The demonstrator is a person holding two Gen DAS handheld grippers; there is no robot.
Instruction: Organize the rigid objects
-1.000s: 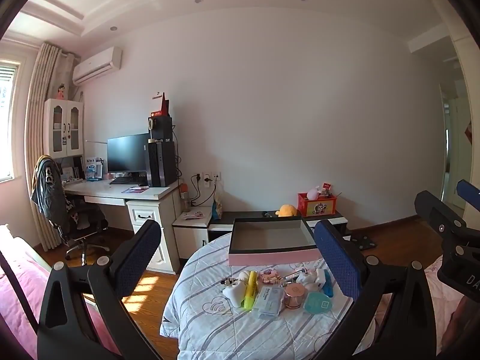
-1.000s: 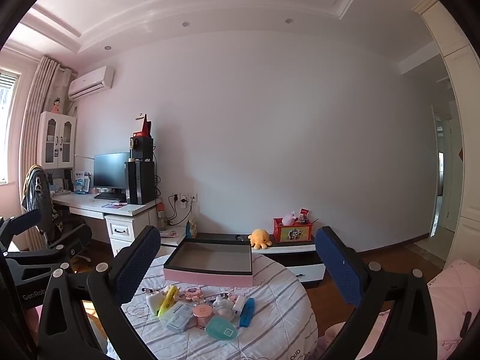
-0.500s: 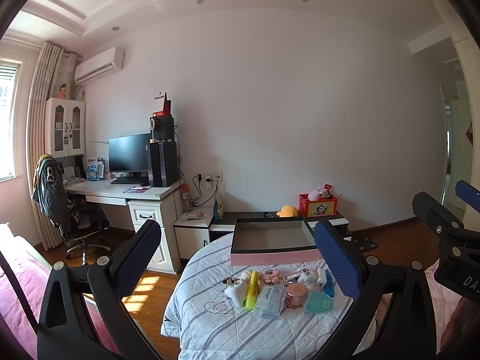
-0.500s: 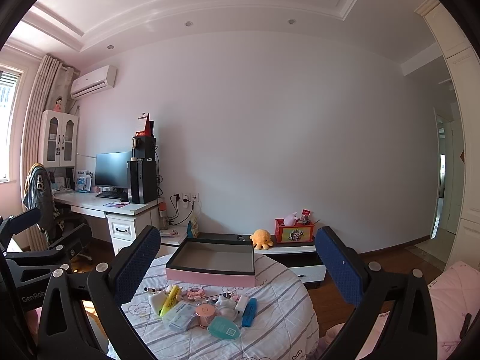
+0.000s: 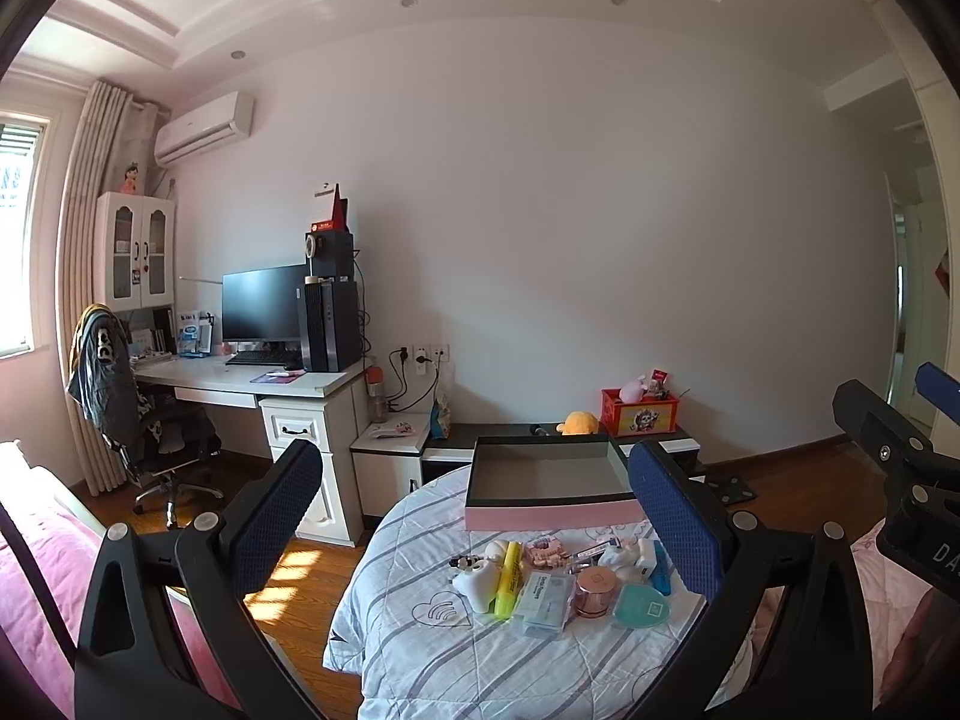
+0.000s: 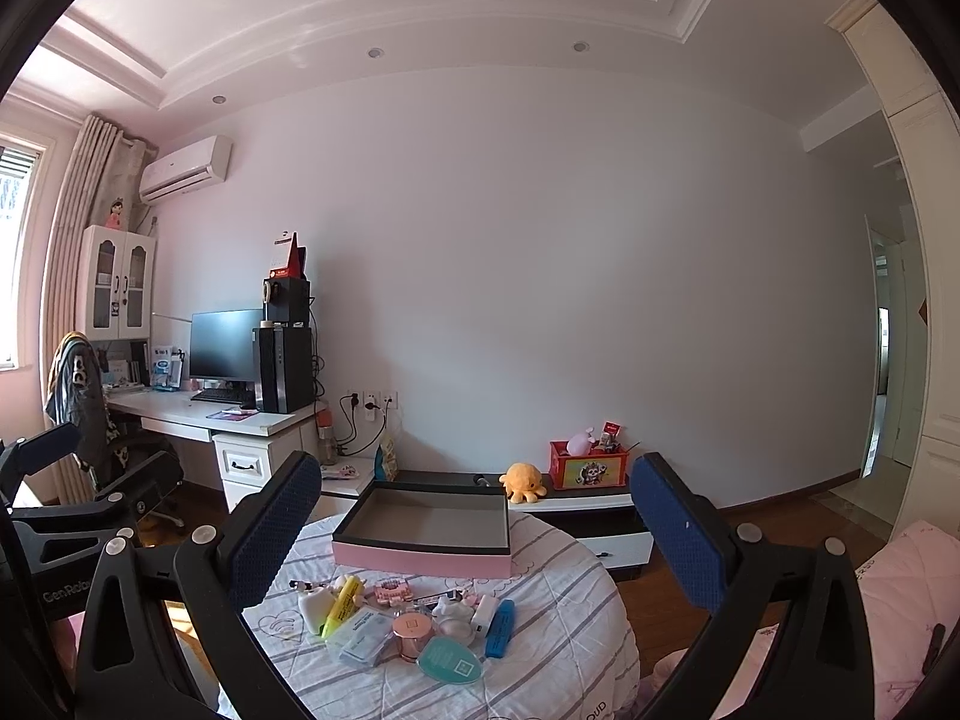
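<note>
Pink box (image 5: 551,517) sits beyond both wide-open jaws, untouched.

Both the left gripper (image 5: 474,516) and the right gripper (image 6: 474,525) are held level and side by side in the air, blue-padded fingers (image 5: 672,516) spread wide, gripping nothing.

White desk (image 5: 252,381) w/ monitor (image 5: 262,304) left, wood floor (image 5: 798,474), plain wall (image 5: 600,240).

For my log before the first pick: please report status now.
Left gripper open, empty. Right gripper open, empty. Small items heaped before empty pink tray. Nothing blocking.
</note>
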